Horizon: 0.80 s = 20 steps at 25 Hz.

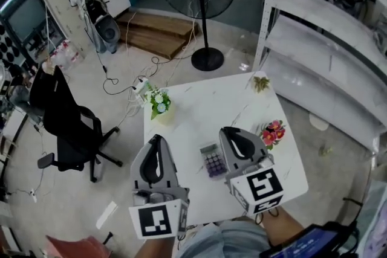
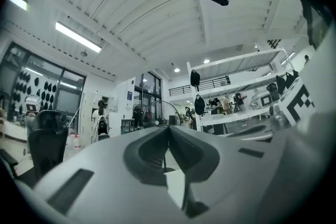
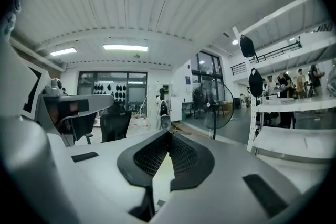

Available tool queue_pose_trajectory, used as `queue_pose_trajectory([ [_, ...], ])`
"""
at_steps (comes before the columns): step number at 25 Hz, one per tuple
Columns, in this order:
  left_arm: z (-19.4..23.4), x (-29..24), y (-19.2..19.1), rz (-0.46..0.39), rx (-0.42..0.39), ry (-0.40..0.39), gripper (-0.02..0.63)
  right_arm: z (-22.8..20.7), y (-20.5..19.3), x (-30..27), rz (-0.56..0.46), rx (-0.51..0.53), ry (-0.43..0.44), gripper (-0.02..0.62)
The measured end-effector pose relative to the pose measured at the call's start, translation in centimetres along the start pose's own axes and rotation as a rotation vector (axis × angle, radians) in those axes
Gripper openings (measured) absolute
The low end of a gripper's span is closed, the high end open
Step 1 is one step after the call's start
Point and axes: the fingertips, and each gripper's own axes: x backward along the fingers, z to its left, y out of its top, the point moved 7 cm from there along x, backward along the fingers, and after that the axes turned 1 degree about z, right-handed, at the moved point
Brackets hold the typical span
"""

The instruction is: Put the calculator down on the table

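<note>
The calculator (image 1: 213,161), small and grey with purple keys, lies flat on the white table (image 1: 199,103) near its front edge. Nothing touches it. It sits between my two grippers in the head view, both held up high above the table. My left gripper (image 1: 157,138) is to the calculator's left, its jaws closed together and empty (image 2: 168,127). My right gripper (image 1: 225,130) is just right of the calculator, jaws also closed with nothing between them (image 3: 168,134). Both gripper views look level across the room and show no calculator.
On the table stand a pot of white flowers (image 1: 159,102) at the back left, red flowers (image 1: 273,133) at the right and a small plant (image 1: 261,83) at the back right corner. A standing fan (image 1: 207,6), an office chair (image 1: 66,124) and white shelving (image 1: 326,51) surround the table.
</note>
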Motion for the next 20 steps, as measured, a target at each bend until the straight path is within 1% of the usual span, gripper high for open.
queue_pose_trajectory([
  [4,0.0,0.9,0.3,-0.001,0.011,0.001,0.008,0.1,1.1,1.0,-0.049,0.02,-0.01,0.018],
  [7,-0.3,1.2,0.6,-0.016,-0.007,0.003,0.008,-0.2,1.5,1.6,-0.072,0.041,-0.025,0.017],
  [15,-0.9,1.5,1.2,-0.035,-0.021,-0.018,0.008,-0.3,2.0,2.6,-0.088,0.034,-0.038,0.017],
  [20,-1.1,1.5,0.9,-0.023,-0.003,-0.031,0.008,-0.2,2.2,2.5,-0.109,0.042,-0.037,0.017],
])
